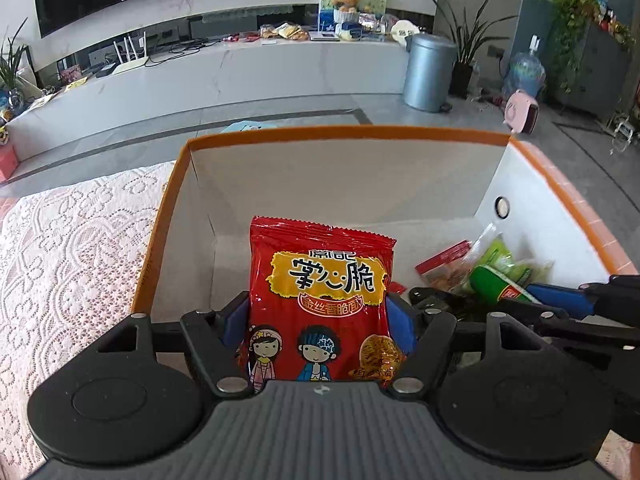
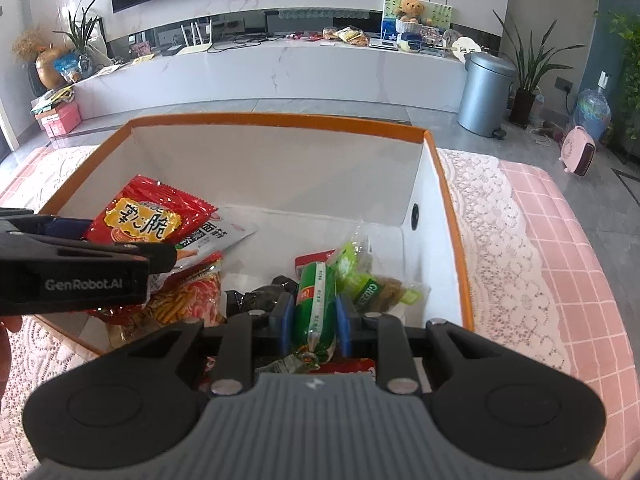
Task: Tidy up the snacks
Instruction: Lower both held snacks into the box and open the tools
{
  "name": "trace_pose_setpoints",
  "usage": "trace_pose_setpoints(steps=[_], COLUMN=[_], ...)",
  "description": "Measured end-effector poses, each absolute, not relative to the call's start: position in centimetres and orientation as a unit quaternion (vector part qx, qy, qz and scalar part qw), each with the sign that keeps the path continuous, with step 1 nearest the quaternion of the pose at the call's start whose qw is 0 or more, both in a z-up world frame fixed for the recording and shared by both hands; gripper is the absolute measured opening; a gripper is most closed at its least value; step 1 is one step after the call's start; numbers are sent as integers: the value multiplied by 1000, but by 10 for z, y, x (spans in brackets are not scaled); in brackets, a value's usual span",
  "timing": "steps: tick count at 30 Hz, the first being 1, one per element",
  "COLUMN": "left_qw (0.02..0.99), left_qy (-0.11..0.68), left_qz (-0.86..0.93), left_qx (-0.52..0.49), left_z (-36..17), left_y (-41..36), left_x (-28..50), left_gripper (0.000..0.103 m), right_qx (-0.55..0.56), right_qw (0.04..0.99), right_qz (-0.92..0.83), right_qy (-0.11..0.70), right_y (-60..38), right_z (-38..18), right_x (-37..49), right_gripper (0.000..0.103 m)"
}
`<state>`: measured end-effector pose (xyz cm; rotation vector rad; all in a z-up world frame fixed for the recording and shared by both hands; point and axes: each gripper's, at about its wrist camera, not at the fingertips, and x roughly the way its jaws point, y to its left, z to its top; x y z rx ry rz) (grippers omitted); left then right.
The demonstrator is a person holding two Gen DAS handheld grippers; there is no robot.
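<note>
My left gripper [image 1: 318, 312] is shut on a red noodle-snack packet [image 1: 320, 304] with cartoon figures, held upright over the left half of an orange-rimmed white box [image 1: 344, 133]. The same packet [image 2: 150, 220] and the left gripper's arm show at the left of the right wrist view. My right gripper [image 2: 314, 320] is shut on a green sausage-shaped snack [image 2: 316, 312], held over the right half of the box [image 2: 280, 120]. The green snack [image 1: 494, 288] also shows at the right of the left wrist view. Several other snack packets lie on the box floor.
The box stands on a lace cloth [image 1: 72, 248] over a pink checked table [image 2: 568, 248]. In the box lie a green packet [image 2: 372, 280], a dark packet [image 2: 260, 296] and a stick-snack packet [image 2: 188, 300]. A grey bin [image 2: 484, 92] and TV bench stand beyond.
</note>
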<state>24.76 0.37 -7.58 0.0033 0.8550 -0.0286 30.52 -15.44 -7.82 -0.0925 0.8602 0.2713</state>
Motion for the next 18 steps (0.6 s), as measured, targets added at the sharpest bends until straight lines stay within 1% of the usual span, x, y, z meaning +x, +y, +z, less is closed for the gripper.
trace_pose_setpoints(steps=[10,18], left_qw=[904,899], left_qy=[427,436], left_qz=[3,-4], left_qx=[37,47], left_z=[-75,-73], left_y=[-6,-11], left_x=[252,257], left_gripper=[81,88], right_qx=[-44,-51], right_qw=[893,892], right_qz=[132,132], right_qy=[428,430], right_y=[-146,-146], right_z=[-83,-83], right_x=[314,312], right_gripper=[20,20])
